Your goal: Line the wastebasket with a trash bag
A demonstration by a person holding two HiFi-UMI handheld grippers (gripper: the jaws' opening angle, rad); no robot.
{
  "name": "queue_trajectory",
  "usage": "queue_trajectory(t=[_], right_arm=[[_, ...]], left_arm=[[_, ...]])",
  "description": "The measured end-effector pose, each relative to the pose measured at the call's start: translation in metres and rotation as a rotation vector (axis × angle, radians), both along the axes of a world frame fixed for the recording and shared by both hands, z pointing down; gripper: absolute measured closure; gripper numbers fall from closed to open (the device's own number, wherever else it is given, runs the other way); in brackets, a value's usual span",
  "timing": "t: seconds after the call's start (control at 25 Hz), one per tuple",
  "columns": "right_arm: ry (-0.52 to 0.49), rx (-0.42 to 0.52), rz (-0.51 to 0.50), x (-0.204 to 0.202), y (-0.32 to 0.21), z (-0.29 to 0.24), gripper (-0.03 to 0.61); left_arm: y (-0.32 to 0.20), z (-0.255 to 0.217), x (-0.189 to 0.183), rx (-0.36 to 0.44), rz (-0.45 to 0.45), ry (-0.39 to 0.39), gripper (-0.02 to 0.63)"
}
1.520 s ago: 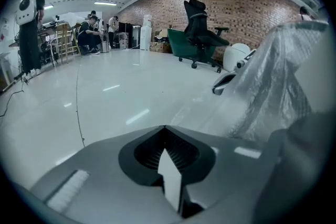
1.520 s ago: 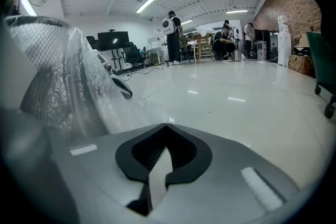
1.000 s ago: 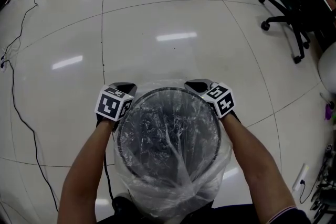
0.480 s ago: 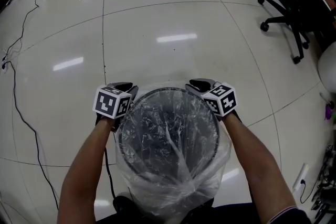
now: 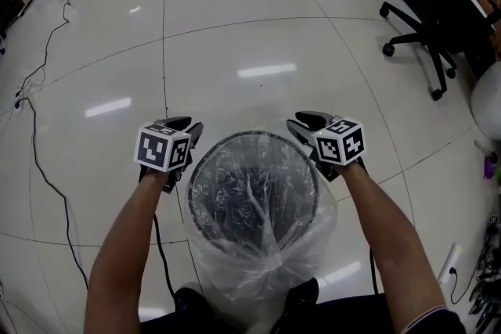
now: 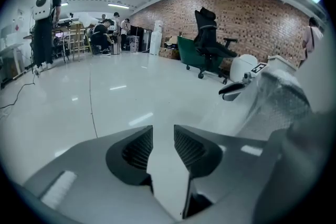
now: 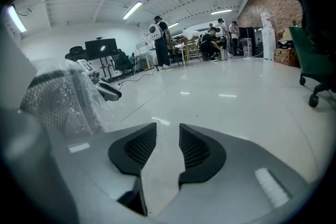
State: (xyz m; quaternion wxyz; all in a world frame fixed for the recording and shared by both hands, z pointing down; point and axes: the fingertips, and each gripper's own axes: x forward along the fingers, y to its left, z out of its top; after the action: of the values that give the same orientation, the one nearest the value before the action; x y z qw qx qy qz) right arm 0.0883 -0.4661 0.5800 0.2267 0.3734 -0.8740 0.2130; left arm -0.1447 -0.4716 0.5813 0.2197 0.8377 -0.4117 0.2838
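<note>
the wire-mesh wastebasket (image 5: 252,135) stands on the floor right in front of my feet, low in the middle of the head view. the clear trash bag (image 5: 258,266) is already in it: the film sags down inside the bin, and its mouth is turned over the rim and hangs down the outside all round as far as i can see, loosest at six o'clock. my left gripper (image 5: 186,129) is just off the rim at ten o'clock and my right gripper (image 5: 307,123) just off it at two o'clock. both pairs of jaws have just been opening and now stand apart with nothing between them. along each pair i see only bare floor, with the bagged bin off to one side. so i judge the lining all but done. what may be left is tidying: the skirt looks wrinkled and uneven, and the overhang seems shortest at twelve o'clock, though i cannot tell how firmly the film sits there.

the floor (image 5: 235,35) is glossy pale tile with thin seams, mirroring the ceiling strip lights. a black cable (image 5: 35,156) trails at nine o'clock and a black office chair (image 5: 427,39) stands at two o'clock. the room is a big open workroom with a brick wall (image 6: 252,18), and people (image 6: 44,23) stand at benches far off.
</note>
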Motion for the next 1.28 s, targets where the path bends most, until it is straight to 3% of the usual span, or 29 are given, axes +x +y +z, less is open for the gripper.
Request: queue_trajectory(t=[0.44, 0.76, 1.04, 1.28], right_arm=[[0.027, 0.022, 0.131, 0.034, 0.008, -0.066, 0.460], [0.091, -0.041, 0.086, 0.047, 0.049, -0.074, 0.445], [0.138, -0.173, -0.010, 0.041, 0.109, -0.068, 0.445], [0.112, -0.090, 0.018, 0.043, 0.127, -0.107, 0.445]], left_arm=[[0.029, -0.083, -0.004, 0.086, 0.024, -0.029, 0.492], [0.052, -0.125, 0.003, 0.128, 0.027, -0.044, 0.492], [0.086, -0.157, 0.017, 0.155, 0.046, -0.025, 0.492], [0.112, -0.189, 0.022, 0.193, 0.053, -0.014, 0.494]])
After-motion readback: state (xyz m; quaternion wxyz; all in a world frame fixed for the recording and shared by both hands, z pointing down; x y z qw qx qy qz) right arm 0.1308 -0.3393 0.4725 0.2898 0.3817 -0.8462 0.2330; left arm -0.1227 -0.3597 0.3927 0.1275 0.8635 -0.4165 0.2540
